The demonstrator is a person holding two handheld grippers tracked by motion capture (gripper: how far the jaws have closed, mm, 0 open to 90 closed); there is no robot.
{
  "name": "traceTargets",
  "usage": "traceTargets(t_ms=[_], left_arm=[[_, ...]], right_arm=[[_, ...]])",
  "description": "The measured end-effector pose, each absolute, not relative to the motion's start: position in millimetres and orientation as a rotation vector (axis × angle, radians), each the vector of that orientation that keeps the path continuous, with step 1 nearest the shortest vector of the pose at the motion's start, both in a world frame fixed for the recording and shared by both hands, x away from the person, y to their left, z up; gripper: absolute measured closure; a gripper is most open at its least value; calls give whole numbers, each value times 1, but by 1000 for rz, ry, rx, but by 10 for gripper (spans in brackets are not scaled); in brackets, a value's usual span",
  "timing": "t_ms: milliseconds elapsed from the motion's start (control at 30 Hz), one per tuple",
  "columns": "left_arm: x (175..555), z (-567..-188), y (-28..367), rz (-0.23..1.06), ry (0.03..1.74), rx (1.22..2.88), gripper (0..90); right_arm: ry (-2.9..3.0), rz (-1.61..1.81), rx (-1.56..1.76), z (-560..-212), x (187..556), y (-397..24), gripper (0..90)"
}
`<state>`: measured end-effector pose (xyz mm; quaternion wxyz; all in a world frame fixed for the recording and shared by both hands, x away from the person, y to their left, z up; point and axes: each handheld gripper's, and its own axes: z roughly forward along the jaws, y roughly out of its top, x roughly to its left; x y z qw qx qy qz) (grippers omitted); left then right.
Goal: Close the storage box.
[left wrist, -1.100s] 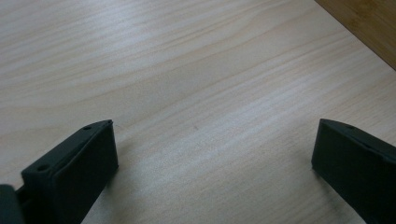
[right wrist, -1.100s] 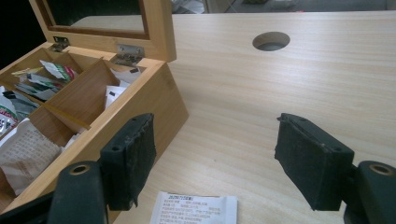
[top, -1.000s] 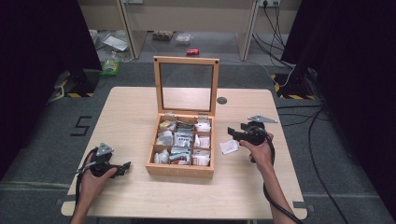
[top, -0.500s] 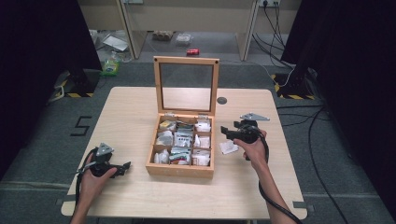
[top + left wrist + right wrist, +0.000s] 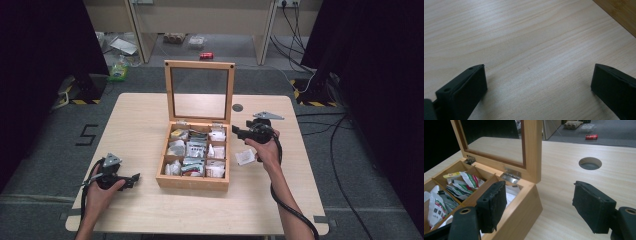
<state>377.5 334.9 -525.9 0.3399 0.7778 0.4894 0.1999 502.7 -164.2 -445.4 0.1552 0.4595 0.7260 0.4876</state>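
beside the box (image 5: 193,176) the right gripper (image 5: 236,133) hung with jaws spread, nothing in them; left gripper (image 5: 134,178) sat spread on the table (image 5: 140,120), and a packet (image 5: 245,157) lay nearby.

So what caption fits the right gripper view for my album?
Open tool hovering beside a wooden box full of packets.

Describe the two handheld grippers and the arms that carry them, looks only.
Both grippers are black. The left gripper and right gripper each carry a grey three-cornered plate on top and trail a black cable back along the forearm. The jaws are flat black blocks; the right gripper's pads look ribbed and worn, and small screw holes show on the left gripper's fingers. Both forearms are bare, with no sleeves in view.
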Motion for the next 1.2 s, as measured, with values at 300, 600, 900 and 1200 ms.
traceTargets(t_ms=[300,600,900,1200], left_arm=[[377,-526,335,521,1274,2024,0],[377,-526,335,520,1274,2025,0],[377,-526,335,519,1275,2026,0],[377,-526,335,521,1275,2024,0]], right_arm=[[2084,1394,1302,-441,514,-154,275],[2075,1390,1280,-436,526,-141,277],[2078,1388,1252,-434,536,-131,306],[2091,1360,1214,-431,546,-120,363]])
